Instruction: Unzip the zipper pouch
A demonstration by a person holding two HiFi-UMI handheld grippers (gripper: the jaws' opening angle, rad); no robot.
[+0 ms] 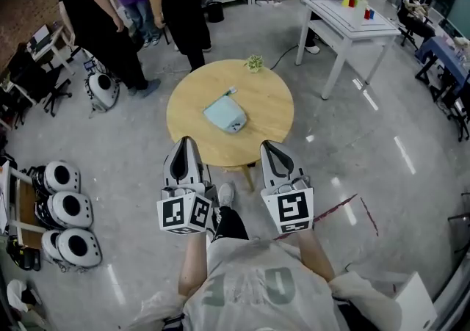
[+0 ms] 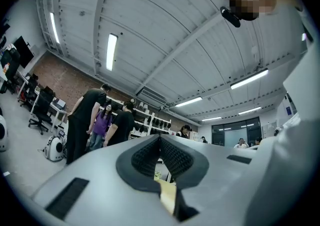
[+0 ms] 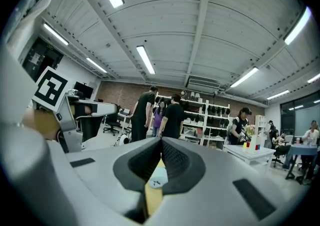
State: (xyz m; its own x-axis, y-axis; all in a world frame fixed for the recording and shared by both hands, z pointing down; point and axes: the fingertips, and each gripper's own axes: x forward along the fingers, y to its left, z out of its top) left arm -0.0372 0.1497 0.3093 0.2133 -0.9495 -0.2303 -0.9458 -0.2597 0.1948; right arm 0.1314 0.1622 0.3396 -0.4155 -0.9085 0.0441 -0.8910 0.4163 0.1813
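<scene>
Jaws of left gripper (image 1: 185, 142) and right gripper (image 1: 269, 146) were pressed together, empty. Pale blue fabric zipper pouch (image 1: 225, 114) was judged best pinned before pulling.

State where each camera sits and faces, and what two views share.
Head view: on the person's head, steeply down at round table and zipper pouch; shows torso, left hand-held gripper, right hand-held gripper.
Left gripper view: on the left one, tilted up toward ceiling and standing people; shut jaws below.
Right gripper view: on the right one, level across the room; shut jaws below, the left one's marker cube at left.
Shared: head and right gripper views show the white table.
</scene>
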